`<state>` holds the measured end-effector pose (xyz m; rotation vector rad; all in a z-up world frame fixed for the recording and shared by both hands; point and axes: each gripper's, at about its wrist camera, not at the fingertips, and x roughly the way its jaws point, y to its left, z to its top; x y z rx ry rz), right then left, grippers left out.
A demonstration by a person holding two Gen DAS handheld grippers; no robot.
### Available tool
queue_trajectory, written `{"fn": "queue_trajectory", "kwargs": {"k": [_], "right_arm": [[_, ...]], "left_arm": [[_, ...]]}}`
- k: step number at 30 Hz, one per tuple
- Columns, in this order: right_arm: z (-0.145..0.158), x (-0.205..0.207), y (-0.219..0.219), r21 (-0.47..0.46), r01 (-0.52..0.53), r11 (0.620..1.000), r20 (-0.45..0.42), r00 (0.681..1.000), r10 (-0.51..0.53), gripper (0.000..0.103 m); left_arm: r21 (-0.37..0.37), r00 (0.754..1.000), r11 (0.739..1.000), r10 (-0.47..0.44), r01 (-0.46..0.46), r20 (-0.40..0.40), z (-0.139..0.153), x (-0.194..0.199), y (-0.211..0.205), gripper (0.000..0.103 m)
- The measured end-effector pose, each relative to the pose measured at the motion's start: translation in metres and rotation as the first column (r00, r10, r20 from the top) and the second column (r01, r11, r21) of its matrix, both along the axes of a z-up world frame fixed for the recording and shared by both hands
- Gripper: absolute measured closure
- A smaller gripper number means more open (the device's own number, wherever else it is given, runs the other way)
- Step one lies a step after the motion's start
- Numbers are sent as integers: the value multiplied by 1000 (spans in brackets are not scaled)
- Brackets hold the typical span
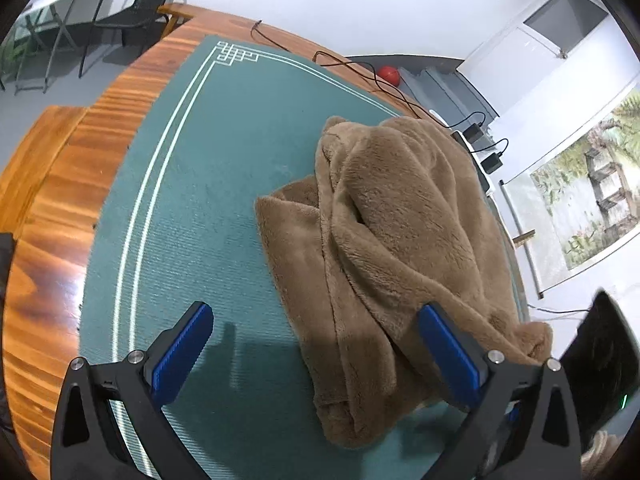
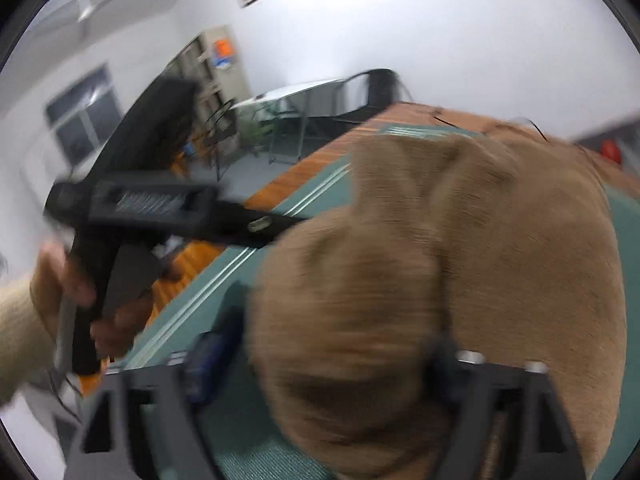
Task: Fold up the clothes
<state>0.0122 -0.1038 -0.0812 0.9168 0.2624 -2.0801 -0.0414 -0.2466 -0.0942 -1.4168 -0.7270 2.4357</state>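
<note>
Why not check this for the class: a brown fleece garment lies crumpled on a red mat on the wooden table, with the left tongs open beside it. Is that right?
Not quite. The mat is green with a white line border, not red; the left wrist view shows it. The rest holds: the brown fleece garment lies crumpled on the wooden table, and the left tongs are open.

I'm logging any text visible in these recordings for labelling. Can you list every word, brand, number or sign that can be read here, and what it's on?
No text can be read in either view.
Orange and blue sign on the cabinet: too blurred to read.
Hanging painting on the wall: shows a scene, no lettering can be made out.
Green mat: only a white line border with a geometric corner pattern, no words.
Brown fleece garment: no label or tag shows.
</note>
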Motion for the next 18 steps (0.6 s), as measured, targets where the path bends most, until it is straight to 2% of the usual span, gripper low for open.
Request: {"fn": "queue_trajectory", "kwargs": {"k": [3,7,10,12,14,18], "right_arm": [[-4,1,-4,54,-26,998,-38,999,28,10],[12,4,20,-61,-22,998,46,999,25,10],[41,23,42,-153,7,988,41,999,0,10],[55,33,54,-162,37,986,18,999,-34,10],[60,40,60,-139,58,989,0,998,-59,10],[48,39,56,-64,78,995,21,997,-77,10]], "left_arm": [[47,1000,999,25,-26,8,-1,1,-9,0],[97,999,994,42,-43,14,3,3,-16,0],[133,998,990,54,-56,20,5,5,-21,0],[165,998,985,55,-58,22,8,7,-23,0],[208,999,977,41,-44,19,11,4,-18,0],[293,1000,956,-3,2,4,18,-8,-6,0]]}}
